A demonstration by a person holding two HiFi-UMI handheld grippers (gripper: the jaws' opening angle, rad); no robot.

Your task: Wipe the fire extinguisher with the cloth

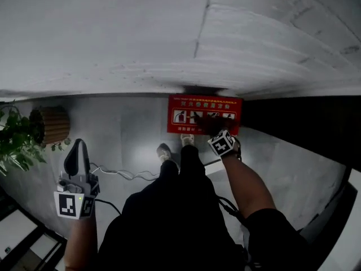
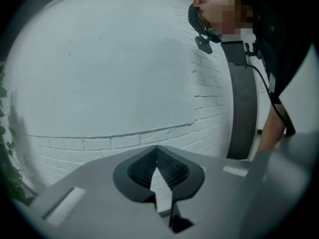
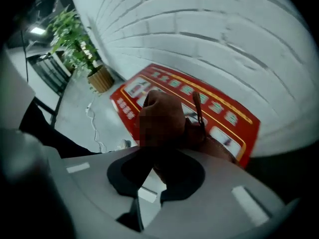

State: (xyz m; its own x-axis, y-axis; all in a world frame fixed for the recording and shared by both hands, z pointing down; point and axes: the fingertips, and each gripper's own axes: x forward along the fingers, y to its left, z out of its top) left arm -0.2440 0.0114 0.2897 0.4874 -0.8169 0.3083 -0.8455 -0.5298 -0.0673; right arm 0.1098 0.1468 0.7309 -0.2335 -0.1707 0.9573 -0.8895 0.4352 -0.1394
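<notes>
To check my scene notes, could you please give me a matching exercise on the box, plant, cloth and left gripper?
1 red rectangular box with white pictograms
2 green plant in woven pot
3 dark brown cloth
4 left gripper

A held by right gripper
B shut, empty
C on grey floor, left of the box
D against white brick wall

Pairs: 1-D, 2-C, 3-A, 4-B

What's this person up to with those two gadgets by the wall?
A person stands by a white brick wall with a claw tool in each hand. The right claw grips a bunched brown cloth and holds it at a red box on the floor. The left claw is shut, empty, off to the side.
</notes>
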